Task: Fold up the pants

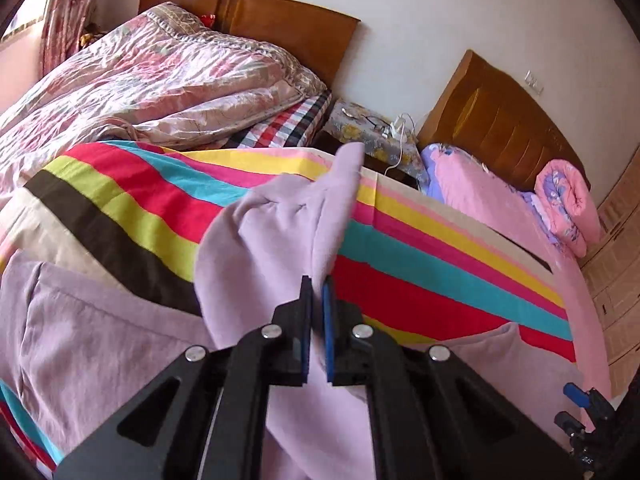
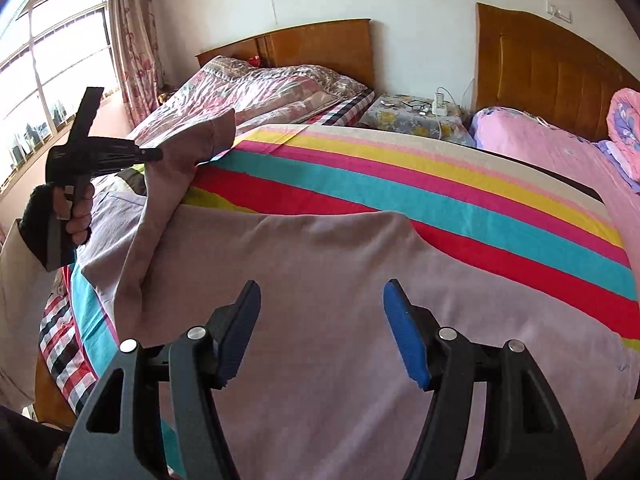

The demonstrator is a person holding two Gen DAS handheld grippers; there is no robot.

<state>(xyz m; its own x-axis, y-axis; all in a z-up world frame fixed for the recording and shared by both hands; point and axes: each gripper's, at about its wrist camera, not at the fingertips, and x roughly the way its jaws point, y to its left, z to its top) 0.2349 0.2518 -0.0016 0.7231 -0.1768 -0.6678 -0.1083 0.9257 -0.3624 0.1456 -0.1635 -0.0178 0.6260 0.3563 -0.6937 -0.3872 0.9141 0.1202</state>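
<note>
Pale lilac pants (image 1: pixel 260 240) lie spread over a striped bedsheet (image 1: pixel 440 248). My left gripper (image 1: pixel 317 284) is shut on a bunched fold of one leg and holds it raised above the bed, so the cloth hangs from the blue pads. The right wrist view shows that left gripper (image 2: pixel 158 155) at the far left, in a person's hand (image 2: pixel 78 216), with the lifted leg draping down from it. My right gripper (image 2: pixel 320 296) stands open over the flat part of the pants (image 2: pixel 340 280), with nothing between its fingers. A bit of it shows at the lower right of the left wrist view.
A crumpled pink floral quilt (image 1: pixel 160 80) fills the head of the bed by a wooden headboard (image 2: pixel 320 48). A nightstand (image 2: pixel 412 116) with glasses and a charger stands between this bed and a second, pink bed (image 2: pixel 560 148). A window (image 2: pixel 52 68) is at left.
</note>
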